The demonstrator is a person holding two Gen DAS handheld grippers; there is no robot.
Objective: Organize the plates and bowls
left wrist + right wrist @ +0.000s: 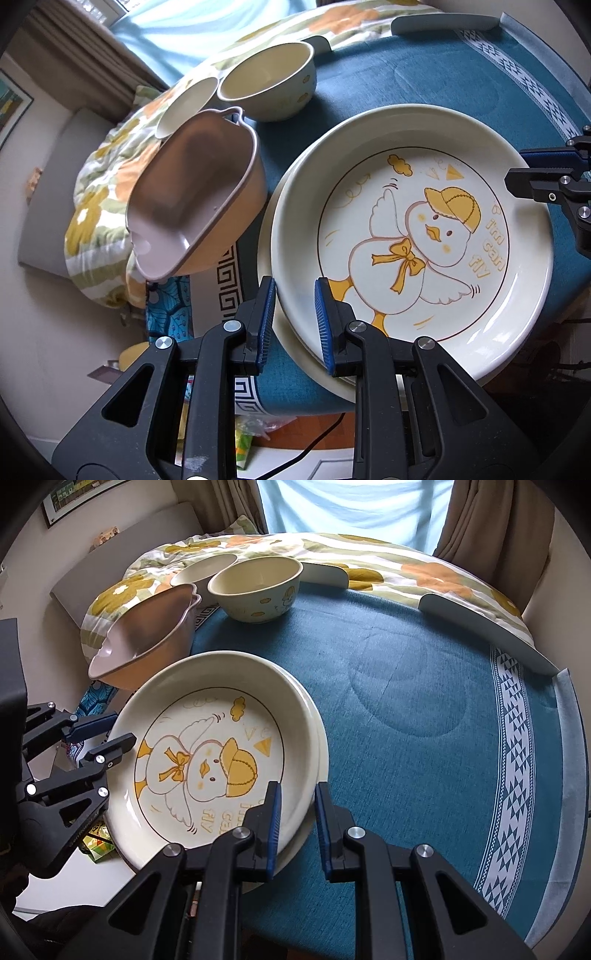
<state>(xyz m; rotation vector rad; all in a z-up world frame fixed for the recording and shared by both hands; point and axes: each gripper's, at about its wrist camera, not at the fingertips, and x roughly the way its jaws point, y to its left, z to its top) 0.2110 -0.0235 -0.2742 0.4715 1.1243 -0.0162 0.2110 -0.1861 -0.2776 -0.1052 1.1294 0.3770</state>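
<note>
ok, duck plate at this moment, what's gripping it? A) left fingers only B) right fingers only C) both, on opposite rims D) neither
C: the left gripper clamps the duck plate at one rim and the right gripper clamps the opposite rim.

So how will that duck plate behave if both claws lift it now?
The duck plate looks glazed, so probably slippery and breakable. It sits on another plate, so it may scrape. The left claw and right claw pinch opposite rims, likely keeping it level.
</note>
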